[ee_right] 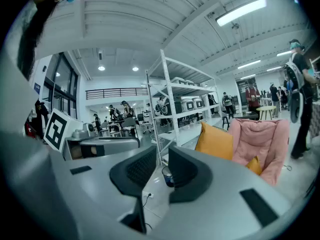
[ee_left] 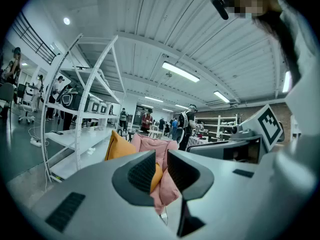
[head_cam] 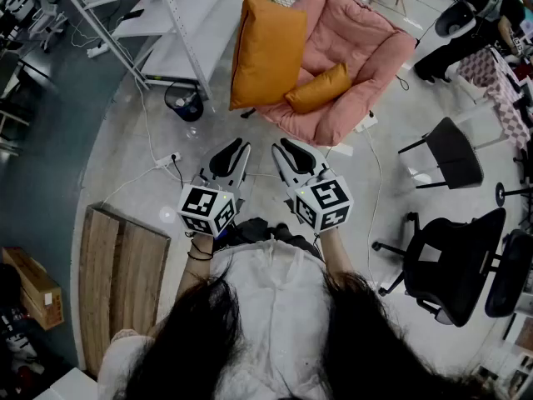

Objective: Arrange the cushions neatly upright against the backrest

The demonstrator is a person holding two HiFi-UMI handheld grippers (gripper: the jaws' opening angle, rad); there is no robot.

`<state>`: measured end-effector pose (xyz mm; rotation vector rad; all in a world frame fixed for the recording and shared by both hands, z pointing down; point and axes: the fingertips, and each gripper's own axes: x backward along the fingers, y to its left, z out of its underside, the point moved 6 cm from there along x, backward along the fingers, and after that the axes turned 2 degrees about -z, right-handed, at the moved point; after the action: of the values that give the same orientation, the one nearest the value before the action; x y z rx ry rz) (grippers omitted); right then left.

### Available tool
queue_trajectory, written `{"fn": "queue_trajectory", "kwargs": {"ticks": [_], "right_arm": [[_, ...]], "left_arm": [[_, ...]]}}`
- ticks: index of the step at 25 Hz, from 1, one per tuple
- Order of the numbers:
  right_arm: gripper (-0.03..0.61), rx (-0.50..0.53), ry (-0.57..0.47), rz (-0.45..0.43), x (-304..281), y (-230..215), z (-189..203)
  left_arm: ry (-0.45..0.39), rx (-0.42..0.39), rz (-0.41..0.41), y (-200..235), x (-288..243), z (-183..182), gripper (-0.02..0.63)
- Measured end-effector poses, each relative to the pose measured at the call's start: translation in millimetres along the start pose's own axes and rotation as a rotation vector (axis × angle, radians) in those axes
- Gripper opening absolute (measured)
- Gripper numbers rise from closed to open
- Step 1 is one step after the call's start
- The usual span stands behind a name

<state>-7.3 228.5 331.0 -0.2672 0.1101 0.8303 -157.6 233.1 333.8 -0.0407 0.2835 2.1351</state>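
Observation:
A pink padded chair (head_cam: 358, 48) stands on the floor ahead of me. A large orange cushion (head_cam: 266, 52) stands upright against its left side. A small orange cushion (head_cam: 318, 88) lies tilted on the seat. My left gripper (head_cam: 237, 148) and right gripper (head_cam: 283, 148) hover side by side in front of my body, short of the chair, both shut and empty. In the left gripper view the gripper (ee_left: 161, 171) points at the chair (ee_left: 152, 145) and the large cushion (ee_left: 119, 148). In the right gripper view the gripper (ee_right: 162, 171) points left of the large cushion (ee_right: 215, 141).
A white shelving rack (head_cam: 179, 23) stands left of the chair, with a black bin (head_cam: 183, 100) and a power strip with cables (head_cam: 166, 161) at its foot. A wooden panel (head_cam: 121, 273) lies at my left. Black office chairs (head_cam: 454, 265) stand at right. A person (head_cam: 466, 32) is beyond.

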Motion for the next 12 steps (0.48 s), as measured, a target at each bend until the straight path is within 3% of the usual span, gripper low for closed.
{"fn": "queue_trajectory", "kwargs": {"ticks": [12], "right_arm": [[0.086, 0.003, -0.037, 0.027, 3.4, -4.3, -2.3]], "left_arm": [[0.009, -0.008, 0.005, 1.9, 0.1, -0.4, 0.081]]}}
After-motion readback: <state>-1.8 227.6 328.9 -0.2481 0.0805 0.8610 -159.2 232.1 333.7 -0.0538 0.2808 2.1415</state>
